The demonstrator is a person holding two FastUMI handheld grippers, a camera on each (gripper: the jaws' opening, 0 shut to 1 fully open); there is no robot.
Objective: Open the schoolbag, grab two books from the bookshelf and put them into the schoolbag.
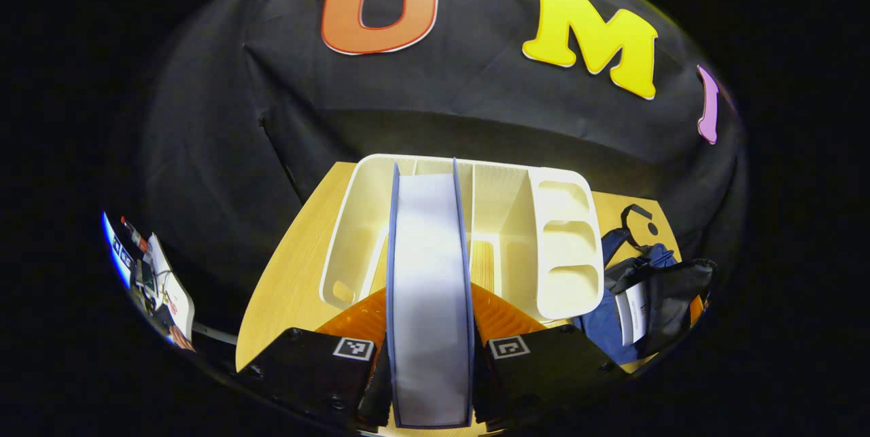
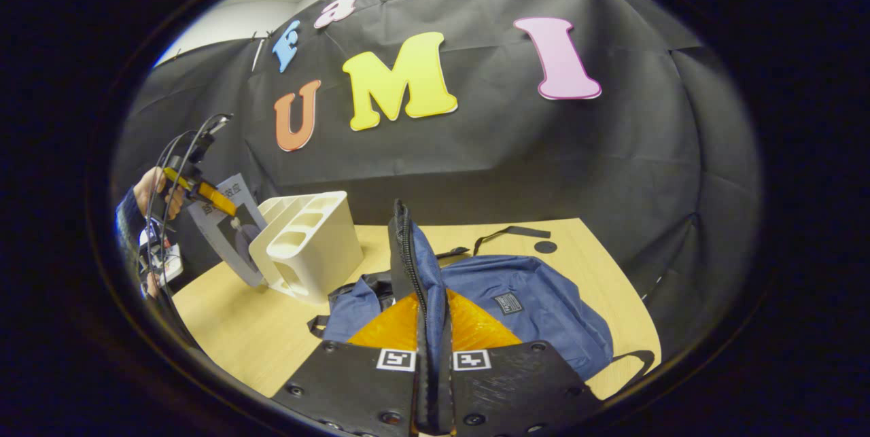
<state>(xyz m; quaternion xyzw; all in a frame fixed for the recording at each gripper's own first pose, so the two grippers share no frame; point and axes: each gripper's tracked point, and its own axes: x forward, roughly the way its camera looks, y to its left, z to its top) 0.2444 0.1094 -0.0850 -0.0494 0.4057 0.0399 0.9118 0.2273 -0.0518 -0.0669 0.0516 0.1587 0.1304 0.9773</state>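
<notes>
- Left gripper clamps the book by its edge, lower centre, above the bookshelf; stiff, likely slippery covers.
- Right gripper pinches the soft schoolbag flap, lower centre.

a recording booth: black cloth wall behind a wooden table.

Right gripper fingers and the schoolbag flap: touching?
Touching. The right gripper view shows the right gripper with both fingers pressed against the schoolbag flap's zippered edge, holding it upright.
</notes>
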